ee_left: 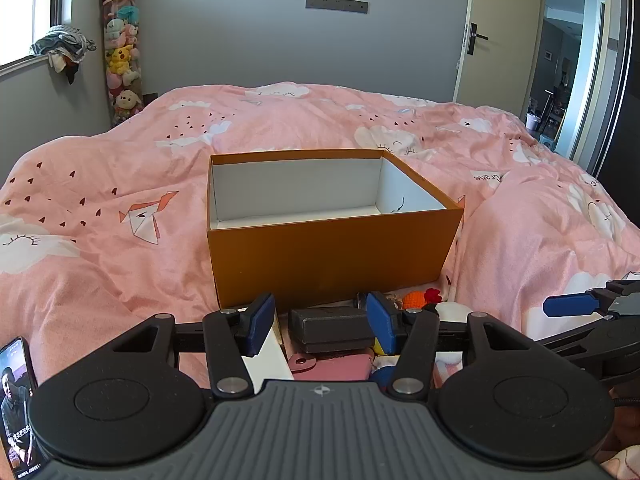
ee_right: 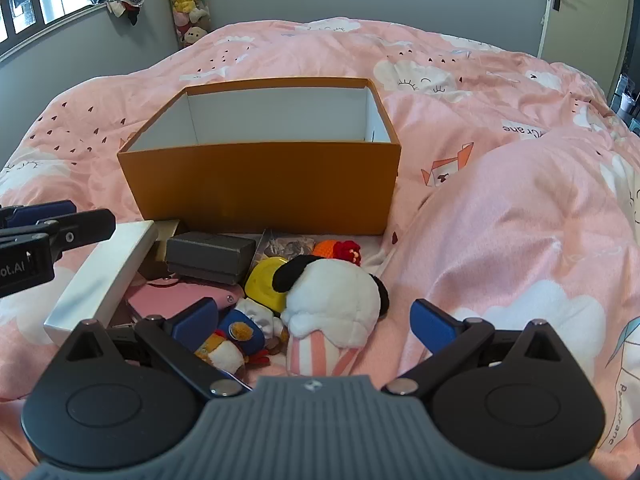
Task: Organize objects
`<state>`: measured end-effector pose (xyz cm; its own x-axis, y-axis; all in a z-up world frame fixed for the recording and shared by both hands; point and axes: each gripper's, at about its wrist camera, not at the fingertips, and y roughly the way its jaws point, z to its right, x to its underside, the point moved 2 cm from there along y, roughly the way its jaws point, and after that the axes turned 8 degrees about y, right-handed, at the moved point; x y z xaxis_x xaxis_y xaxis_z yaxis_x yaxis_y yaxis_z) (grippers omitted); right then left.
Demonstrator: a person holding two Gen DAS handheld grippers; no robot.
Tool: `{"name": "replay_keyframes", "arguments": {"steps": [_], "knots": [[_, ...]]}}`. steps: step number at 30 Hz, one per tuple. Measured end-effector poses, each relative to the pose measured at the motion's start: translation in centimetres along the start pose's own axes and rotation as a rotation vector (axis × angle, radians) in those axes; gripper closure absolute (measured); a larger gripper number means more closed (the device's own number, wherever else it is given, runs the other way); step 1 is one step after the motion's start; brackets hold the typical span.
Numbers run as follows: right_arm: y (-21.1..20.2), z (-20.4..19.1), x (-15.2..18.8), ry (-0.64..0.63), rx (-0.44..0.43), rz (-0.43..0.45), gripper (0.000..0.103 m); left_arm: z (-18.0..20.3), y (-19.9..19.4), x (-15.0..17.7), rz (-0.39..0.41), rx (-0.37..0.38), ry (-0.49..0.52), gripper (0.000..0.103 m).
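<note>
An empty orange box (ee_left: 328, 264) (ee_right: 260, 188) with a white inside sits on the pink bed. In front of it lies a pile: a dark grey case (ee_left: 332, 328) (ee_right: 208, 256), a white flat box (ee_right: 104, 276), a pink pouch (ee_right: 176, 300), a yellow toy (ee_right: 264, 284), a white plush with black ears (ee_right: 332, 300), a small duck plush (ee_right: 236, 340) and an orange-red crochet piece (ee_right: 336, 250). My left gripper (ee_left: 322, 322) is open, its fingers either side of the grey case. My right gripper (ee_right: 314, 326) is open around the white plush.
The pink duvet (ee_left: 120, 184) rises in a high fold to the right (ee_right: 520, 220). A phone (ee_left: 16, 404) lies at the left edge. A tube of plush toys (ee_left: 120, 60) stands by the wall, and a door (ee_left: 496, 32) is at the back right.
</note>
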<state>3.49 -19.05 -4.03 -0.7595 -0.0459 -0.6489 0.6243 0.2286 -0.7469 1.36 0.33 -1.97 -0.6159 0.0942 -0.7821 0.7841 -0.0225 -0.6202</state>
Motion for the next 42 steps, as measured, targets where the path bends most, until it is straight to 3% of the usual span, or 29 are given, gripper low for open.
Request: {"name": "replay_keyframes", "arguments": {"steps": [25,36,42], "knots": [[0.3,0.1,0.0,0.01,0.0,-0.017,0.001,0.4,0.1,-0.1,-0.015,0.007,0.011,0.041],[0.8,0.4,0.0,0.031,-0.009,-0.04,0.002,-0.2,0.7,0.0,-0.06,0.048,-0.007,0.041],[1.2,0.6,0.0,0.043,-0.016,-0.065,0.015,-0.5,1.3,0.1,-0.103,0.091,-0.012,0.05]]}}
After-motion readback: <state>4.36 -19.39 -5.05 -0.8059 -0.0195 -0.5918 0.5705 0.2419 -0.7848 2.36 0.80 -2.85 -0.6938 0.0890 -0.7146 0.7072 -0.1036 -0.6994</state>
